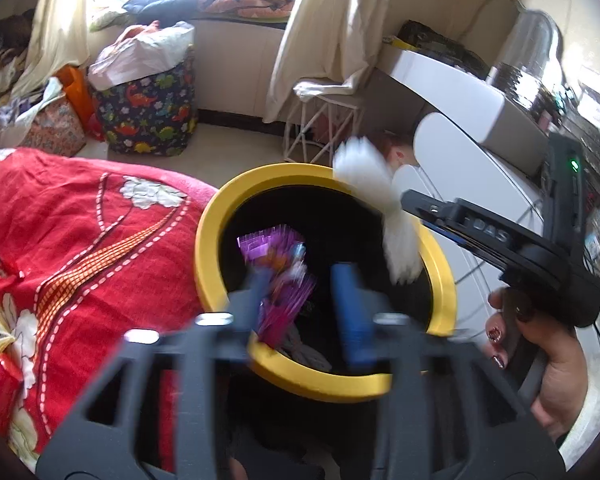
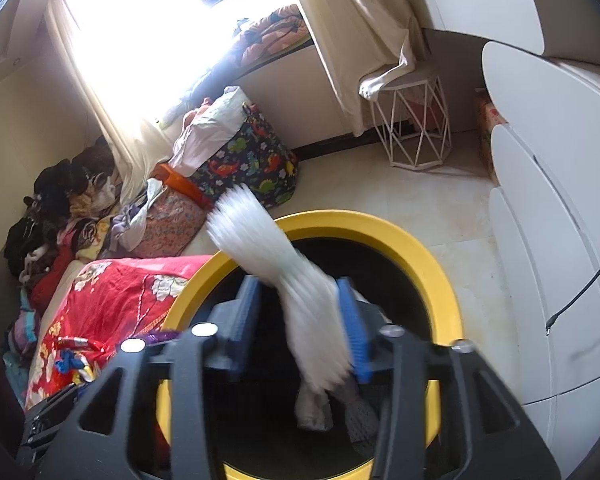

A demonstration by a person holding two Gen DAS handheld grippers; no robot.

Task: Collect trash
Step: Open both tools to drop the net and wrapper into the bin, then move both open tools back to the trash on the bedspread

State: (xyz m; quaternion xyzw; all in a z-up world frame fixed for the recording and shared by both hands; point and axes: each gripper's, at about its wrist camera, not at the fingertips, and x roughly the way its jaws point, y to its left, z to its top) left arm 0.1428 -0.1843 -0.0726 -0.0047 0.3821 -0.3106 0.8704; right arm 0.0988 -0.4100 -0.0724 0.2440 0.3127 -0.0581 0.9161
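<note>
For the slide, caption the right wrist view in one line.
Open right tongs over the yellow-rimmed bin, blurred white tissue dropping between their blue pads.

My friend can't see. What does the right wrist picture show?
A blurry white piece of trash hangs between the open blue fingers of the right gripper, right over a yellow-rimmed bin with a dark inside. A red flowered blanket lies to the left, and a bright window is behind.

pale tiled floor [image 2: 440,216], yellow-rimmed bin [image 2: 380,226], dinosaur-print bag [image 2: 256,164]
</note>
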